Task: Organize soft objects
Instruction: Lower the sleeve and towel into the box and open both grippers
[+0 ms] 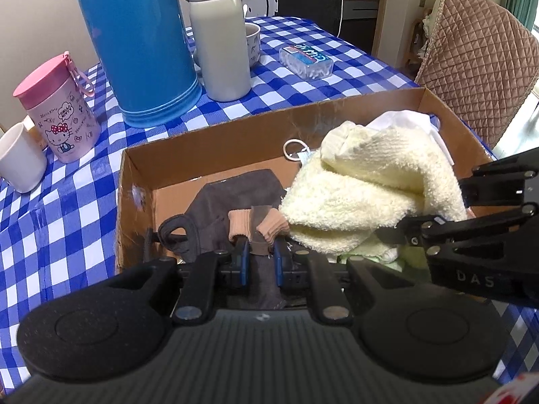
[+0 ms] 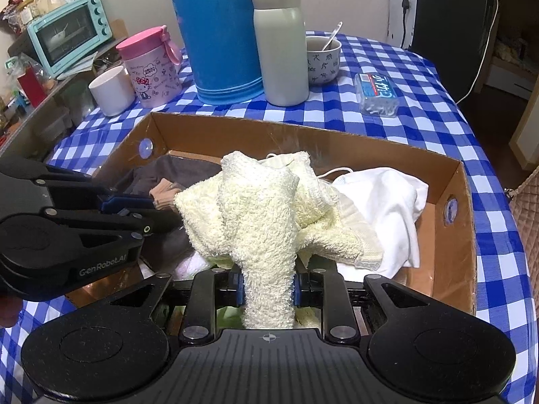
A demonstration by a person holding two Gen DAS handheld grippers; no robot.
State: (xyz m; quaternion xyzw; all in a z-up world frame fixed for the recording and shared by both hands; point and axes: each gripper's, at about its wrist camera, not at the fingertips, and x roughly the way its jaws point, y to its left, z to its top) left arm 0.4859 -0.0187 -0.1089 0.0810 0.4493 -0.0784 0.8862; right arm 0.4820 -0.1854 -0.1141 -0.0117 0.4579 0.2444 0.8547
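An open cardboard box (image 1: 235,124) (image 2: 303,128) stands on the checked tablecloth. My left gripper (image 1: 261,256) (image 2: 145,203) is low over the box's left part, shut on a beige sock (image 1: 257,227) (image 2: 165,195) that lies over a dark grey cloth (image 1: 235,192) (image 2: 182,168). My right gripper (image 2: 267,286) (image 1: 401,229) is shut on a cream terry towel (image 2: 259,208) (image 1: 363,202), which drapes in a heap over the box's middle and hides the fingertips in the left wrist view. A white cloth (image 2: 387,202) (image 1: 404,118) lies in the right part of the box.
Behind the box stand a tall blue thermos (image 2: 219,33), a white bottle (image 2: 279,43), a pink cartoon cup (image 2: 151,67), a white mug (image 2: 111,91), a patterned cup (image 2: 323,60) and a cotton-swab box (image 2: 377,94). A quilted chair (image 1: 478,60) is at the table's right.
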